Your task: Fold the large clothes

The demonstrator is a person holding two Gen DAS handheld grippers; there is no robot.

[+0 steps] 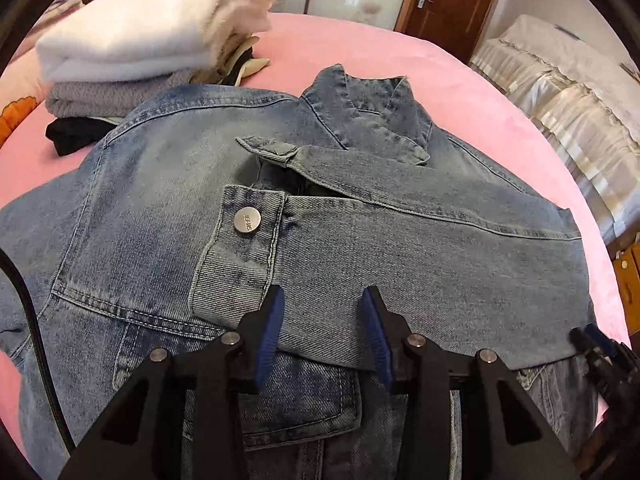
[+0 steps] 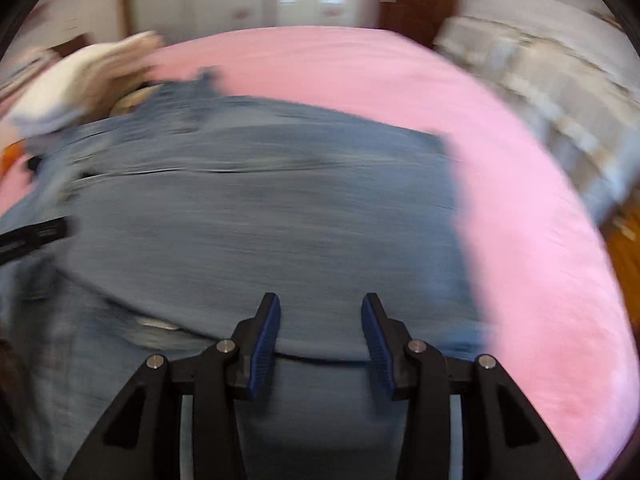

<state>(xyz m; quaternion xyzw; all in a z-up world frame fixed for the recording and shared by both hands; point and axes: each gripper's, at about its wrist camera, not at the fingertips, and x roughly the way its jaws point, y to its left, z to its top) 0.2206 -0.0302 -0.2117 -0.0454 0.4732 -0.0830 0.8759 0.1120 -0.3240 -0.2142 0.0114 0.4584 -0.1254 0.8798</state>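
Note:
A faded blue denim jacket (image 1: 160, 184) lies spread on the pink bed (image 1: 360, 44), collar (image 1: 372, 120) toward the far side. One sleeve (image 1: 400, 248) is folded across the body, its cuff with a metal button (image 1: 248, 221) near the middle. My left gripper (image 1: 323, 312) is open just above the sleeve's near edge, with nothing pinched. The right wrist view is blurred. There my right gripper (image 2: 320, 316) is open over the jacket (image 2: 260, 208) near its right side, also with nothing held. Its blue-padded tip shows at the right edge of the left wrist view.
A stack of folded clothes (image 1: 132, 44), white fleece on top, sits at the far left of the bed. A pale covered piece of furniture (image 1: 560, 92) stands to the right, beyond the bed's edge. A brown door (image 1: 448, 0) is at the back. Pink bedding (image 2: 520, 200) shows right of the jacket.

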